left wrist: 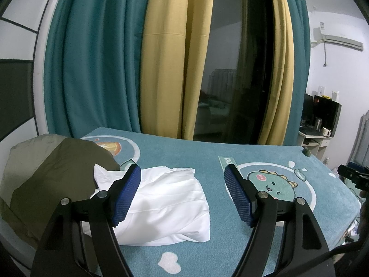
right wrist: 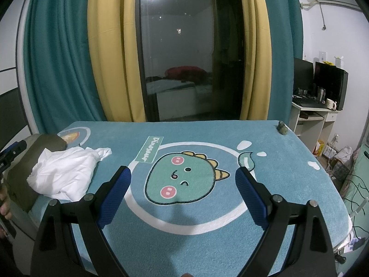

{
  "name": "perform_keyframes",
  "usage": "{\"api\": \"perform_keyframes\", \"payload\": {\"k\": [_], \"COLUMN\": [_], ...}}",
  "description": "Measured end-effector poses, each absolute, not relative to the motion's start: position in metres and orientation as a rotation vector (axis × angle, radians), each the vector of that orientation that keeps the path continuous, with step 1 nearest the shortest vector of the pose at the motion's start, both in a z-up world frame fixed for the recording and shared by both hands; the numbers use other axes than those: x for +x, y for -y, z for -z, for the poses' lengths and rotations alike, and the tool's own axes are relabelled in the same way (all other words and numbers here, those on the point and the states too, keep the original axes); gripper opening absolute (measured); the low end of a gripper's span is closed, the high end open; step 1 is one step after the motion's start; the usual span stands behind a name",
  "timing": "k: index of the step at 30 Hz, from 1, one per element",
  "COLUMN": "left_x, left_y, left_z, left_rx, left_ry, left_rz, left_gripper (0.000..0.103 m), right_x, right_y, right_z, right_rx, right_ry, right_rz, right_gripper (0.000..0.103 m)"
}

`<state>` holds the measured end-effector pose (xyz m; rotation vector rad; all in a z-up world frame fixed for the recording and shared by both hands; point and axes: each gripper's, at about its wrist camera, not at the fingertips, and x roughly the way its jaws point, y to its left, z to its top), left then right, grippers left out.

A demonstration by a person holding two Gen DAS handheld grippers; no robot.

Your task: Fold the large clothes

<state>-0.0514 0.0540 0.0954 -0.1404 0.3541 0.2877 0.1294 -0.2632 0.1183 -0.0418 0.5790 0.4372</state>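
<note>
Both claws are hanging over the bed right now, and neither one is carrying anything. The left gripper [left wrist: 182, 194] is standing released, its blue pads spread wide, and the white garment [left wrist: 166, 207] is lying just ahead of it and a touch to its left, partly hidden behind the left pad. The cloth is sitting in a compact bundle on the teal dinosaur blanket [left wrist: 265, 157], with a loose corner poking up at its far-left end. Whether that bundle is a finished fold or just a loose gather is hard to call from here; the edges are looking soft and uneven, so my read is that it is roughly folded at best.

Beyond the garment, further left of this claw, an olive pillow [left wrist: 46, 180] is resting against the bundle's edge.

Over to the right gripper [right wrist: 183, 191]: it too is gaping open, holding nothing, and it is pointing straight over the dinosaur face on the blanket. From its side the white garment is sitting well off to the left and slightly ahead, clear of both pads.

So where is the task standing? The garment is looking bunched down to a small size and nothing is in hand. I'm judging that tidying or squaring the bundle, or fetching another piece, is what is remaining.
</note>
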Motion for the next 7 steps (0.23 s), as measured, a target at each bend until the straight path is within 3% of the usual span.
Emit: {"api": "perform_keyframes", "payload": {"k": [7], "left_x": [-0.0516], "left_y": [-0.0531], "left_z": [-0.0971], "left_rx": [-0.138], "left_ry": [-0.355], "left_rz": [-0.289], "left_gripper": [0.078], "right_x": [0.1283], "right_y": [0.2624], "right_z": [-0.1175], "right_rx": [-0.044], "right_ry": [-0.583], "right_rz": [-0.438], "right_gripper": [0.091]}}
